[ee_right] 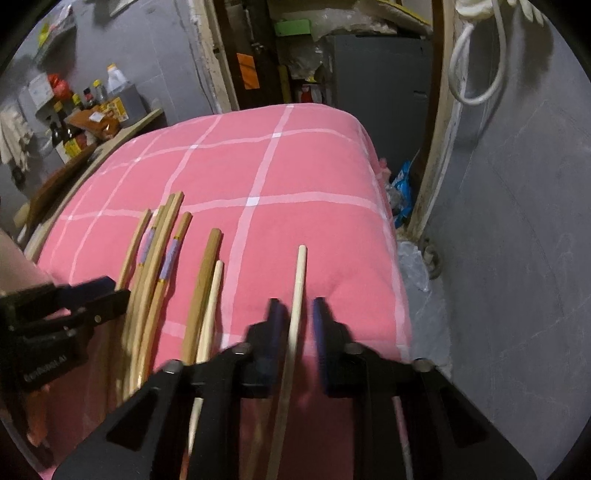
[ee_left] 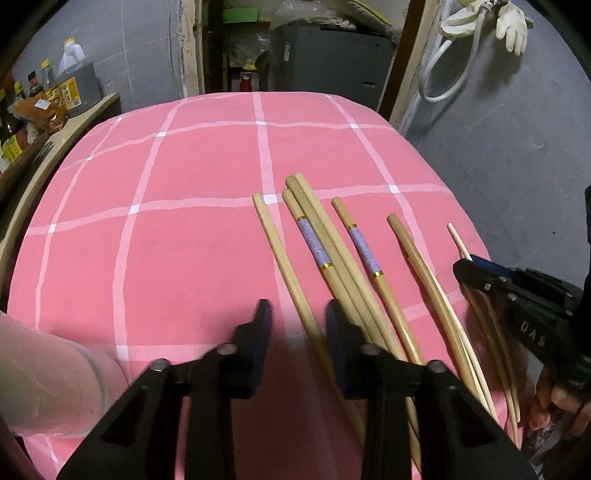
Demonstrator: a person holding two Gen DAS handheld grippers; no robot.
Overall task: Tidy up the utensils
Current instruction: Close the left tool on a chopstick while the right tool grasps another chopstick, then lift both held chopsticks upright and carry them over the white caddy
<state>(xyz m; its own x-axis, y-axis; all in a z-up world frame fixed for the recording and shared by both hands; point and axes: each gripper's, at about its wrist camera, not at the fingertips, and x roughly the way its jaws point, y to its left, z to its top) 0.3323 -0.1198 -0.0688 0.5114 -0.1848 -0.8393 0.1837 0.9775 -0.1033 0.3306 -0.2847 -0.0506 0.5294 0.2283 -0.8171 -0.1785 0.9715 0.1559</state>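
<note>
Surface: pink checked cloth (ee_left: 184, 166) is covering a padded top; all sticks are lying on it, roughly parallel, blunt ends pointing away from the cams.
Task items: about 8 wooden chopsticks are spreading across the cloth's right half in the left wrist view.
Banded pair: 2 banded chopsticks (ee_left: 314, 243) w/ lilac wraps & gold rings are sitting mid-group, 2 plain sticks lying between them.
Left claw: left gripper (ee_left: 299, 314) is angling down over the group's left edge, released; the leftmost plain chopstick (ee_left: 275, 243) is running btwn the jaws, close to the right-hand pad, not pinched. Tips are blurring a bit.
Right claw: right gripper (ee_right: 299, 314) is clenching on the thin pale chopstick (ee_right: 300, 273) at the group's far right; stick is poking out ahead of the tips, lying well apart from the rest.
Neighbours: darker brown chopstick (ee_right: 208, 266) is lying to the left of the right claw, a 2nd pale one just beside it.
Hand: person's hand (ee_left: 554, 402) is gripping the right tool's handle.
Bkgd: bottles (ee_left: 70, 74) are standing on a shelf at left; white glove (ee_left: 511, 22) & hose (ee_left: 439, 62) are hanging on the grey wall at right.
</note>
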